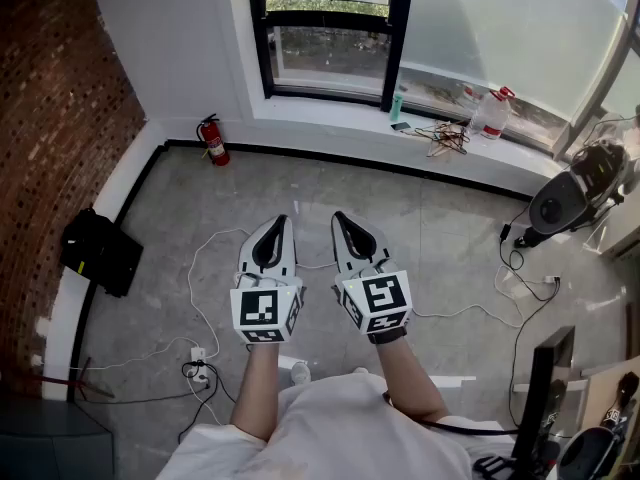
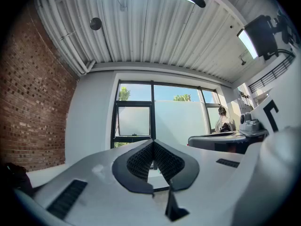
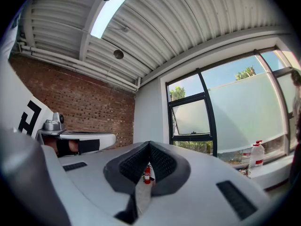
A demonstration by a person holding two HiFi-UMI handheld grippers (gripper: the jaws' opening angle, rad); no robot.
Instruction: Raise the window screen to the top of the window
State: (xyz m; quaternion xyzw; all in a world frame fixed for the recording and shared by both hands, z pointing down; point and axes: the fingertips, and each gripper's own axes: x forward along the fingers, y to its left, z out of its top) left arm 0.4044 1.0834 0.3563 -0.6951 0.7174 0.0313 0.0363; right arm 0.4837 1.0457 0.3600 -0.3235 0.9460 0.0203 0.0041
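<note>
The black-framed window (image 1: 327,38) stands in the far wall, well ahead of both grippers. Its frosted screen (image 2: 134,121) sits at mid height in the narrow left pane, with clear glass above and below; the right gripper view shows the screen (image 3: 190,117) too. My left gripper (image 1: 277,222) and right gripper (image 1: 341,218) are held side by side at waist height over the floor, pointing level at the window. Both are shut with nothing between the jaws. Each gripper view looks along the closed pads, left gripper (image 2: 153,144) and right gripper (image 3: 149,146).
A red fire extinguisher (image 1: 212,140) stands in the left corner under the sill. Bottles (image 1: 490,113) and clutter lie on the sill (image 1: 330,113). A black bag (image 1: 100,251) sits by the brick wall (image 1: 50,98). Cables (image 1: 200,298) cross the floor. A round black device (image 1: 560,203) stands at right.
</note>
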